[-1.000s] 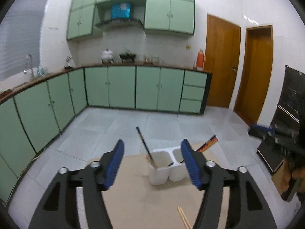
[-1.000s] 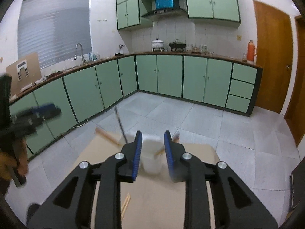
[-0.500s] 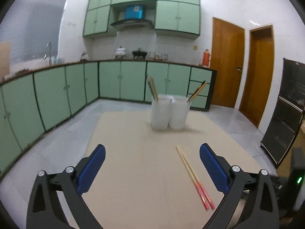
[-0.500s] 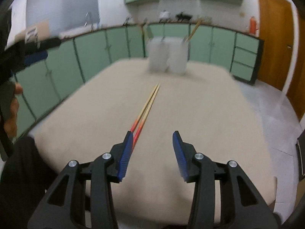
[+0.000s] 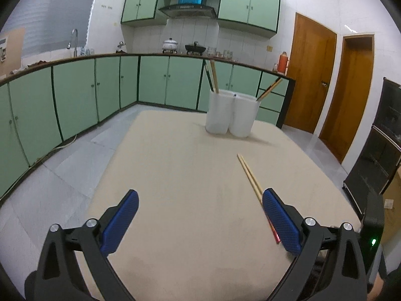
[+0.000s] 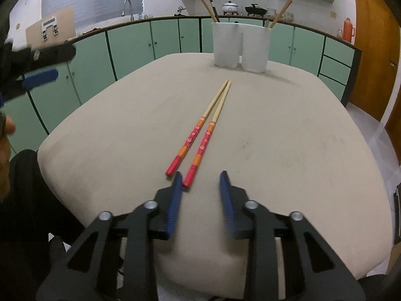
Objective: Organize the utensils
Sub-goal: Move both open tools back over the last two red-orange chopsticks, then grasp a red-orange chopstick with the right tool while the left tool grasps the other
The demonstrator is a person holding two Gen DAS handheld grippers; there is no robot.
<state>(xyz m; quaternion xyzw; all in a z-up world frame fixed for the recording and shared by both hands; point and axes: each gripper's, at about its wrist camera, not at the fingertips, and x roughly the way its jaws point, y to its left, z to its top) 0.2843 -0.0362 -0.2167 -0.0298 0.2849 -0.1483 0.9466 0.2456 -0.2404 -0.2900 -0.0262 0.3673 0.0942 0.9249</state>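
Now, left wrist view — the left gripper [image 5: 199, 207], black frame with blue ribbed pads, hangs over the beige table [image 5: 180, 175] with its jaws spread as wide as they go, nothing between them. Its right pad overlaps the pair of pale wooden chopsticks with red-orange handles [image 5: 249, 174] lying flat on the table; whether it touches them I cannot tell. At the far end of the table stands the white plastic twin-cup utensil holder [image 5: 231, 111], well apart from the loose pair, with other chopsticks leaning out of both cups.

Right wrist view — the right gripper [image 6: 200, 183] sits low over the near table [image 6: 300, 138] edge, its jaws closing, a narrow gap left, nothing between them. The chopsticks' [image 6: 201, 138] red ends lie just beyond its left pad, tips pointing toward the holder [image 6: 241, 47]. The left gripper [image 6: 40, 77] shows blurred at the left edge, a hand [image 6: 5, 130] beneath it.
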